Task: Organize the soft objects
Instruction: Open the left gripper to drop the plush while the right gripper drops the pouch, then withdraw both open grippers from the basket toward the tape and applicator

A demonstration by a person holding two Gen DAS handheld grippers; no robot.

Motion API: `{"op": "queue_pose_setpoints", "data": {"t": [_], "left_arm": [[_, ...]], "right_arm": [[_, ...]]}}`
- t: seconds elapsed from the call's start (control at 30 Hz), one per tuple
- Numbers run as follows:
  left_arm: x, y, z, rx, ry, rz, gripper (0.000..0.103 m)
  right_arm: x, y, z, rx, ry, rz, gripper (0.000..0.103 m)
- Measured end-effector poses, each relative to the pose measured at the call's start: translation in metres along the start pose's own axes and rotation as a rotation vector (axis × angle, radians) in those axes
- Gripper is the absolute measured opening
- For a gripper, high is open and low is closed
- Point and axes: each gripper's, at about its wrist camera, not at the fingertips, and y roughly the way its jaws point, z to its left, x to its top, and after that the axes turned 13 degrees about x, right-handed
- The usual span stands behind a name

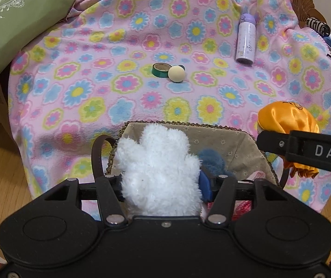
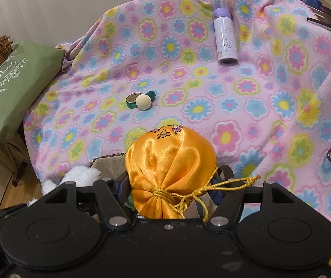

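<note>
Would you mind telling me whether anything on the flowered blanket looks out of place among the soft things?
Yes: a bottle lies on its side, and a tape roll and ball sit mid-blanket; all look hard.

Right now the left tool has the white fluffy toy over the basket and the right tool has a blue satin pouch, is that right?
Not quite: the satin pouch in the right tool is orange, not blue, as the right wrist view shows. The rest stands: the left tool has the white fluffy toy over the basket.
</note>
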Motion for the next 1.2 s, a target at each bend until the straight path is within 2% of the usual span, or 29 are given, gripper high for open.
{"op": "queue_pose_setpoints", "data": {"t": [0.27, 0.4, 0.87, 1.2], "left_arm": [[-0.0006, -0.0001, -0.0014, 0.006, 0.008, -0.003, 0.057], [-0.0008, -0.0021, -0.0002, 0.004, 0.003, -0.015, 0.062], [-0.0013, -0.0026, -0.0011, 0.015, 0.013, -0.014, 0.062], [-0.0008, -0.0034, 0.0000, 0.053, 0.005, -0.020, 0.062]], "right_arm": [[0.0011, -0.0005, -0.0021, 0.015, 0.009, -0.016, 0.075], [0.0015, -0.0029, -0.0017, 0.012, 0.004, -0.027, 0.076], [-0.0001, -0.0044, -0.0044, 0.006, 0.021, -0.020, 0.076], [0.0006, -0.0013, -0.0064, 0.000, 0.026, 0.004, 0.076]]}}
